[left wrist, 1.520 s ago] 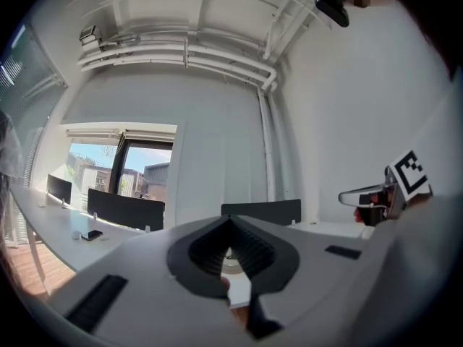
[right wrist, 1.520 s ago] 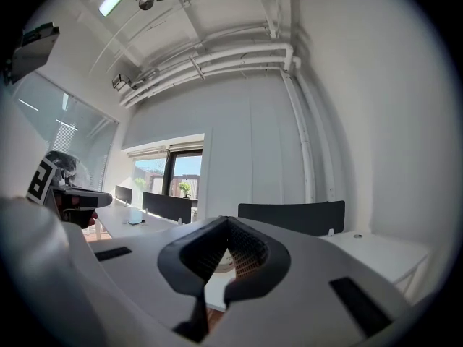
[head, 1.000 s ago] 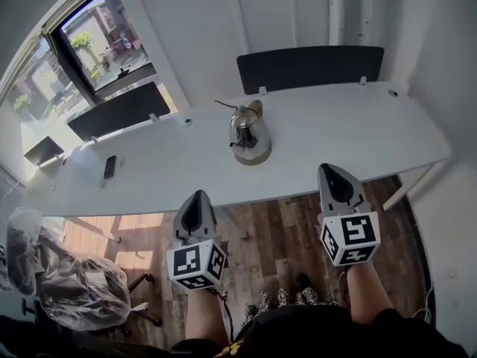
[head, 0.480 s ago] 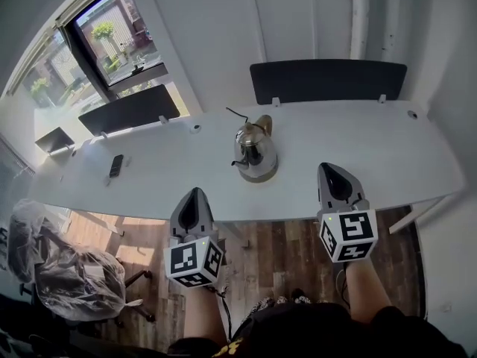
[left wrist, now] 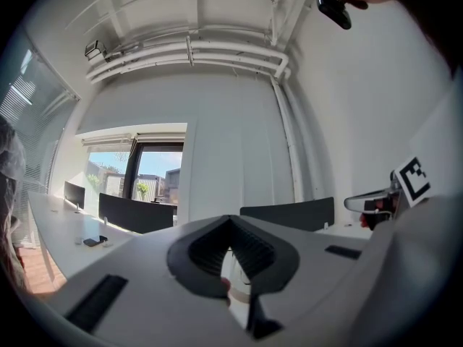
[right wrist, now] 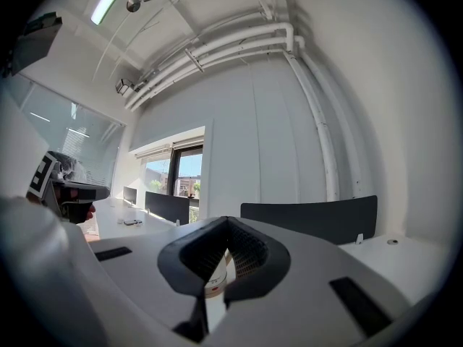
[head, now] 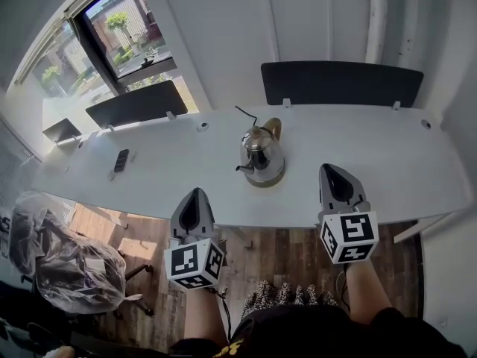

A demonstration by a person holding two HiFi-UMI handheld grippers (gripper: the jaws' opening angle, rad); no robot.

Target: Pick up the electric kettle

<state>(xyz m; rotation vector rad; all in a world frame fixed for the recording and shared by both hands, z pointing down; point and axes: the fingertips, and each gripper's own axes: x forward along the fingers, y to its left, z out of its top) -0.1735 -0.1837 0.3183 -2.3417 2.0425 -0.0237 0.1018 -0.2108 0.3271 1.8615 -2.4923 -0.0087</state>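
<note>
- Nearest, both grippers are held level over the wooden floor, short of the counter (head: 373, 151) edge. The left gripper (head: 195, 194) and the right gripper (head: 333, 168) each have their jaws pressed together, with nothing between them.
- If either one goes forward like this, its closed tip would likely shove the target instead of taking it. The jaws need to spread first.
- Further out, the electric kettle (head: 262, 155) stands upright on its round base near the middle of the counter. It is well apart from both grippers and roughly between their lines of reach.
- Its spout faces the near-left side and its gold handle (head: 273, 127) sits on the far side. A grip on the polished, rounded body would probably slip, and reaching over to the handle risks knocking the kettle.
- A thin dark wire (head: 244, 112) rises behind it. If that is a cord to the base, the base may drag or tip as the kettle lifts.
- I cannot tell whether it holds water. A tilted lift could spill.
- Farther left, a phone (head: 121, 159) lies well clear.
</note>
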